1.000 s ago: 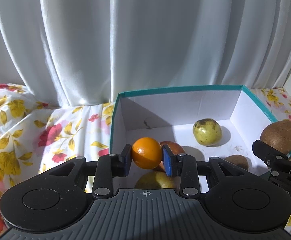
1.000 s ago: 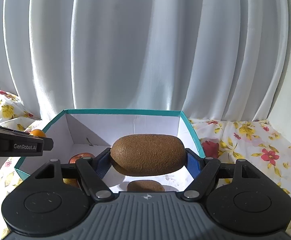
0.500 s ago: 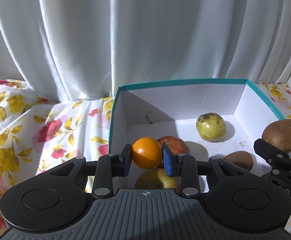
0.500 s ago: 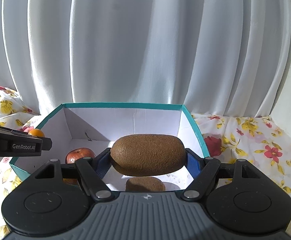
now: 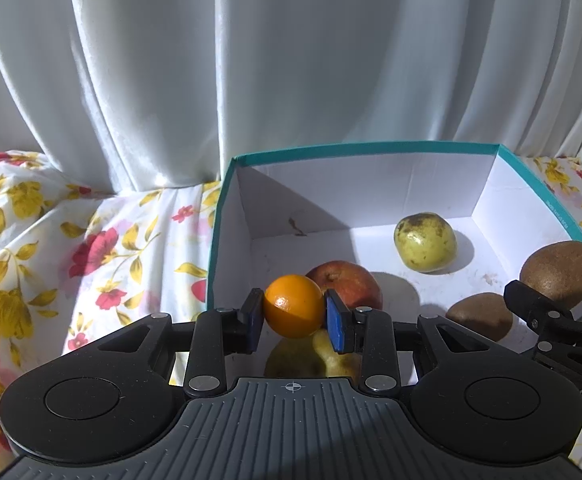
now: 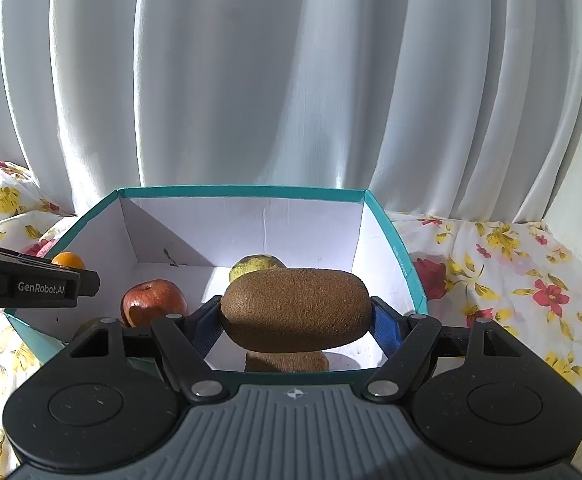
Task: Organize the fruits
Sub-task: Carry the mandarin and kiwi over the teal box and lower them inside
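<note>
My left gripper is shut on a small orange, held above the near left part of the teal-rimmed white box. My right gripper is shut on a brown kiwi above the box's near right part; that kiwi also shows in the left wrist view. Inside the box lie a red apple, a spotted green fruit, a second kiwi and a yellow-green fruit under my left gripper.
The box stands on a floral cloth that spreads left and right. A white curtain hangs close behind the box.
Both grippers have risen and tilted over the box, so its floor and the apple show more. Both still hold their fruits.
</note>
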`<state>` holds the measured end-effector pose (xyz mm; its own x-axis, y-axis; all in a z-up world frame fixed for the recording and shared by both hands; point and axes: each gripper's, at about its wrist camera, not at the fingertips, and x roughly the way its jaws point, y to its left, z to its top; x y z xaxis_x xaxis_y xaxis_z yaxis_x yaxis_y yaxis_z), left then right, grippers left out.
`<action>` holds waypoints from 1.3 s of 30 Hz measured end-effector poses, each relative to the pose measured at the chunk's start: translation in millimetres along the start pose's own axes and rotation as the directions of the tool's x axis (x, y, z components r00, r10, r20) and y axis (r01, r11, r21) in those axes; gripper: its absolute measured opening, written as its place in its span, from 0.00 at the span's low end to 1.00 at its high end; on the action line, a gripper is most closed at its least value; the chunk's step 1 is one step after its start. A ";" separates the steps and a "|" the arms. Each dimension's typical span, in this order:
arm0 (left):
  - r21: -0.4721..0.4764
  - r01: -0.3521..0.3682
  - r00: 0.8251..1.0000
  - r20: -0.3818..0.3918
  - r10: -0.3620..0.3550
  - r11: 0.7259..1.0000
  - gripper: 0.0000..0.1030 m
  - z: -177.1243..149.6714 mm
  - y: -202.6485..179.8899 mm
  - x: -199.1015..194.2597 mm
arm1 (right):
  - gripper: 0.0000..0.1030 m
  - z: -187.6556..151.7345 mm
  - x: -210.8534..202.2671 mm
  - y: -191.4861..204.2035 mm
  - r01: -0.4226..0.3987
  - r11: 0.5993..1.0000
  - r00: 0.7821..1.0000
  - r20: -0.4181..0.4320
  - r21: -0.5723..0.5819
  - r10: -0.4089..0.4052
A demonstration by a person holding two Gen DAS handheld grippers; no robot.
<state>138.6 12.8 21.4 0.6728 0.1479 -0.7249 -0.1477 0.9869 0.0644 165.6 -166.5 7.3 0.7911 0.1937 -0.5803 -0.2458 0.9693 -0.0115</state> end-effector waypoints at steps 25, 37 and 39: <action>0.016 0.003 0.999 -0.043 -0.002 1.000 0.35 -5.5 -6.0 13.5 | 0.74 -6.9 11.2 -1.5 -0.003 1.000 1.000 -0.026 -0.003 0.003; 0.017 0.003 0.999 -0.054 -0.002 1.000 0.35 -7.1 -6.8 16.8 | 0.74 -6.8 11.8 -1.2 -0.002 1.000 1.000 -0.026 -0.002 0.002; 0.018 0.004 0.998 -0.057 -0.003 1.000 0.35 -7.3 -6.8 17.2 | 0.74 -6.7 11.8 -1.2 -0.002 1.000 1.000 -0.027 -0.002 0.002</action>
<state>145.9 8.2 3.5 0.6312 0.1410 -0.7627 -0.1318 0.9885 0.0737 171.4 -166.4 -5.0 0.7753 0.1918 -0.6017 -0.2486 0.9685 -0.0116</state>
